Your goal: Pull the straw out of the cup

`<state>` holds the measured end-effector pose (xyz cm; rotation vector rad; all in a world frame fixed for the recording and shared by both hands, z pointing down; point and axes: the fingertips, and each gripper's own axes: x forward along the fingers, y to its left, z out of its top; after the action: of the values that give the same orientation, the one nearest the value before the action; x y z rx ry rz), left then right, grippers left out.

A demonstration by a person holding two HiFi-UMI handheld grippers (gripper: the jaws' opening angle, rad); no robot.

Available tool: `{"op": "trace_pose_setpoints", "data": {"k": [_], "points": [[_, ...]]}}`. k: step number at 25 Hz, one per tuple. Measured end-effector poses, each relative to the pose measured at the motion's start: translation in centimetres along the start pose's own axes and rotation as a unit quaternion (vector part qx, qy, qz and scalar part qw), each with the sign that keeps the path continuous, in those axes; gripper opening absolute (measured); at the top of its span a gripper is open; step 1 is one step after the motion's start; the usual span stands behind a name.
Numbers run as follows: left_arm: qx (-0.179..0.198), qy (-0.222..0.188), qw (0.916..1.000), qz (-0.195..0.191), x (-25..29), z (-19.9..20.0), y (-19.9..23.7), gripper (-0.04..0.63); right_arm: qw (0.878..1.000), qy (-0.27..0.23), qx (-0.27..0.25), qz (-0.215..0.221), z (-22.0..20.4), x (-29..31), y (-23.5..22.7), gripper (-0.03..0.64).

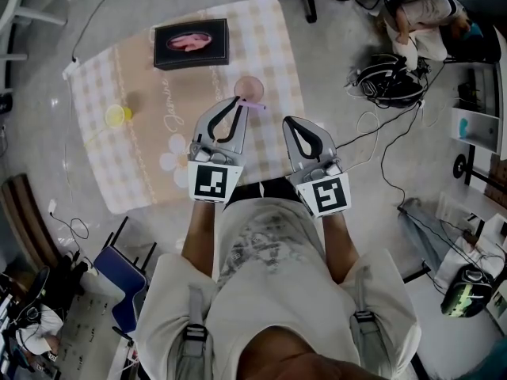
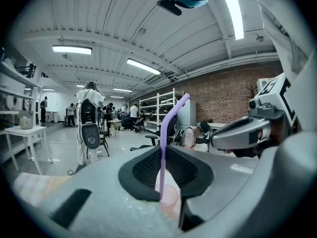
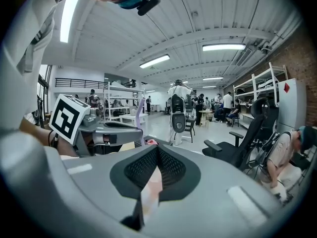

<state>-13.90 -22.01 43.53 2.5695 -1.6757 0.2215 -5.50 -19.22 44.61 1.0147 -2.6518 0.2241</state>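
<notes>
Over a desk [image 1: 135,161] spread with a beige-and-white checked cloth, the person's two forearms reach forward side by side from the torso, each hand holding its tool nearly level. The left forearm [image 1: 201,232] carries the left tongs [image 1: 237,101], whose tips sit just short of a translucent pink plastic cup [image 1: 250,87] standing on the cloth. The right forearm [image 1: 339,244] carries the right tongs [image 1: 294,122], which hang just beside the left pair, a little nearer the body and apart from the cup.

The left tongs are clamped on a thin purple plastic bendy straw [image 2: 162,152], pinched between the dark ribbed pads. The right tongs are closed with nothing between them; only cloth shows through the slit below their tips.

The straw is slim, smooth and pale violet. Its long axis runs nearly upright: from the cup's mouth it rises through the pads, then bends at the top and leans off to the right. From the head view only that bent upper end shows, sticking out to the right of the left tips. The lower end sits at the cup's rim; whether it is inside the cup or just above cannot be told.
</notes>
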Motion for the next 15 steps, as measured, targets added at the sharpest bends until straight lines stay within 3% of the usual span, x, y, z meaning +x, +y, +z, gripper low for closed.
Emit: {"op": "trace_pose_setpoints", "data": {"k": [12, 15], "points": [[-0.039, -0.034, 0.9983, 0.028, -2.6, 2.5, -0.7, 0.038, 0.998, -0.053, -0.018, 0.019, 2.8, -0.4, 1.2, 0.011], [-0.046, -0.036, 0.9977, 0.036, -3.6, 2.8, -0.8, 0.038, 0.999, -0.039, -0.022, 0.025, 2.4, -0.7, 1.7, 0.011]]}}
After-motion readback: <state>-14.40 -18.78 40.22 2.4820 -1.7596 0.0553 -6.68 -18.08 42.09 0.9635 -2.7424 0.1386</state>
